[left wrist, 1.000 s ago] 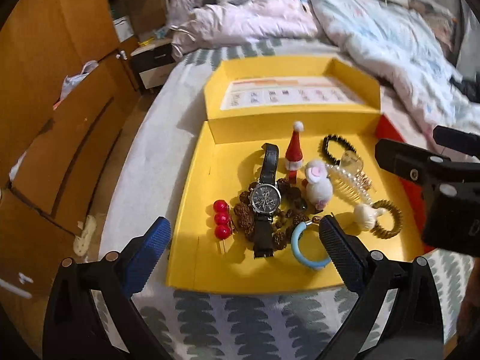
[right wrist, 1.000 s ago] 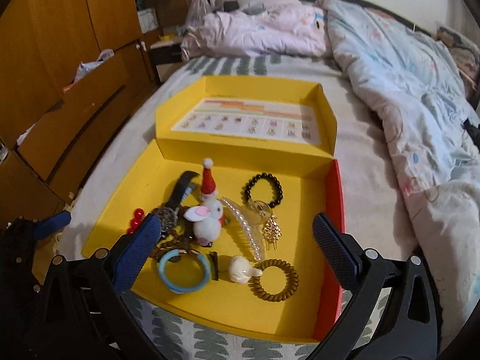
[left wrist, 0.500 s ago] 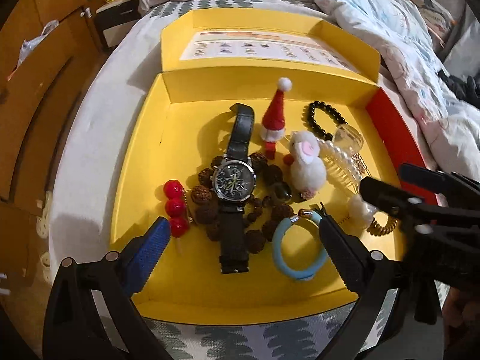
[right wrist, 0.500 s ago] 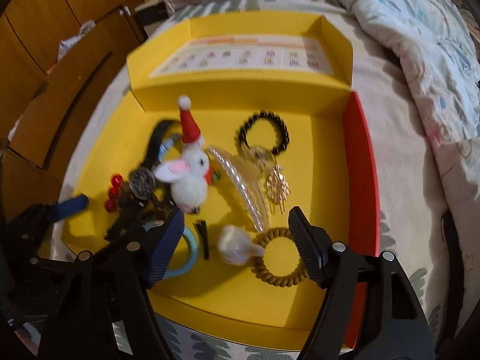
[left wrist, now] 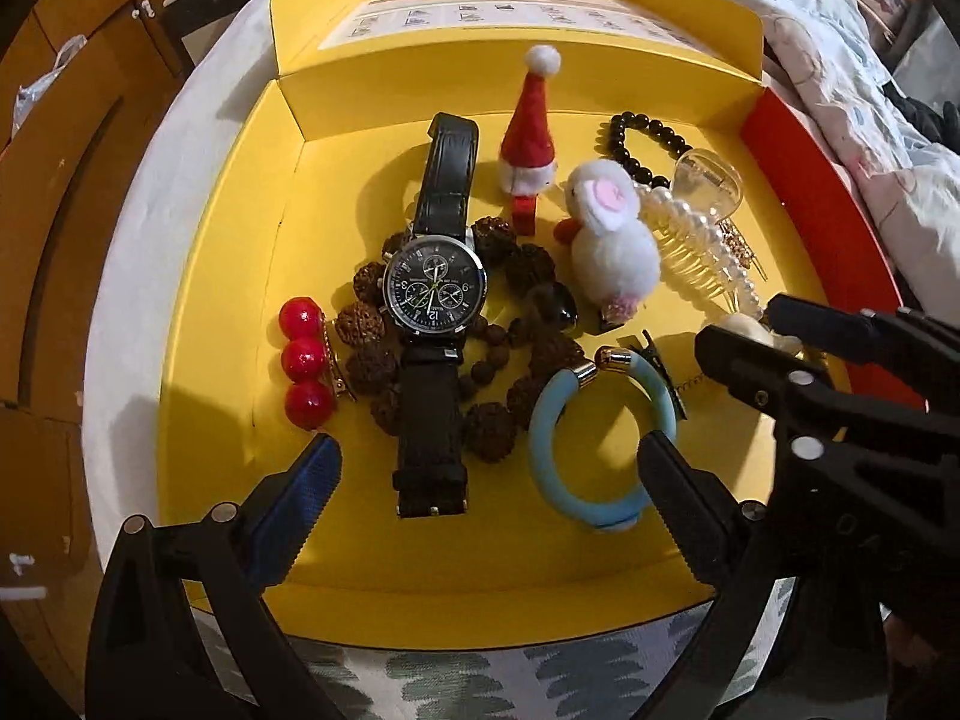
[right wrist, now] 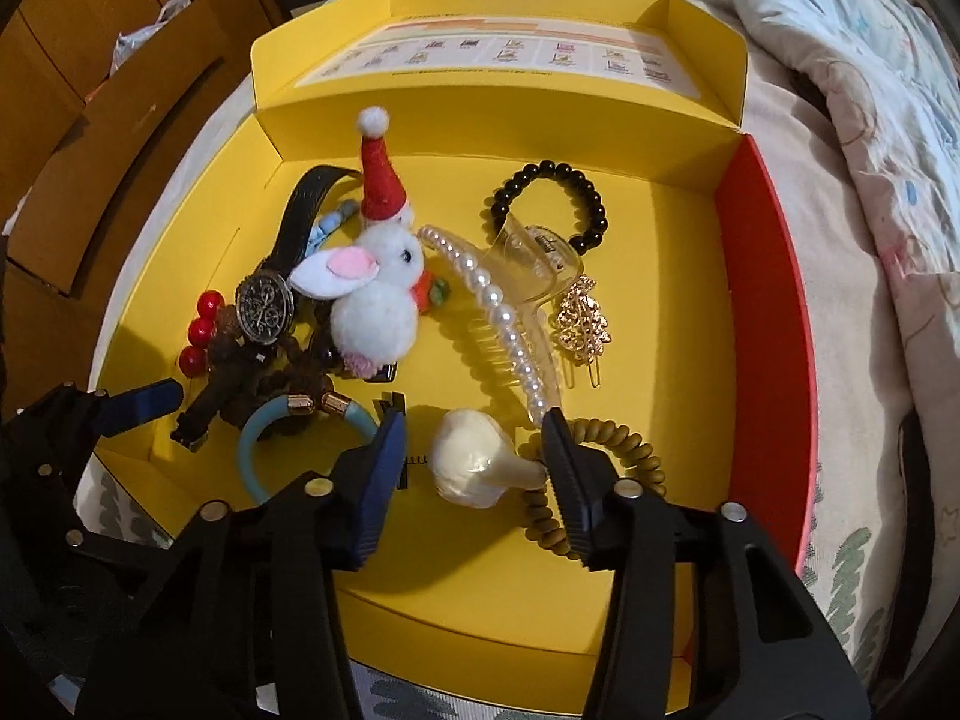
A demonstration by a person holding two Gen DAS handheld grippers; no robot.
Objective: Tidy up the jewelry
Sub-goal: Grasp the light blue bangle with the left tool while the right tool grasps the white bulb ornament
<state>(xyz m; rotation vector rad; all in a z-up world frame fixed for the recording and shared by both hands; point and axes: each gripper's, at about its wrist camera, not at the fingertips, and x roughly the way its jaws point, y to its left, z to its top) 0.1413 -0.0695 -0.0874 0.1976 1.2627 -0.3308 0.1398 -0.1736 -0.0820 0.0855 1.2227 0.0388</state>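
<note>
A cream, shell-like ornament [right wrist: 474,468] fixed to a coiled olive hair tie [right wrist: 600,474] lies near the front of a yellow box [right wrist: 660,276] set on a bed, and it is this piece that the sorting appears to begin with. The right gripper [right wrist: 474,462] points steeply down over it, one finger on each side; its jaws have just been closing from wide and now stand partly closed, the ornament between them, the right finger [right wrist: 570,480] crossing the hair tie while the blue left pad [right wrist: 375,480] is apart from the ornament. To the left lie a light-blue bangle [left wrist: 594,444], a black-strapped watch [left wrist: 435,312] on a string of brown beads [left wrist: 366,324] and three red balls [left wrist: 306,354]; farther back are a white plush rabbit [right wrist: 378,306], a Santa-hat clip [right wrist: 381,180], a pearl claw clip [right wrist: 510,324], a gold hairpin [right wrist: 582,324] and a black bead bracelet [right wrist: 558,198]. The left gripper [left wrist: 486,480] hangs spread wide above the watch strap's near end, holding nothing. The step looks like a pickup in progress; the next move likely calls for closing until both pads bear on the ornament, then lifting slowly, since the tie will dangle.
</note>
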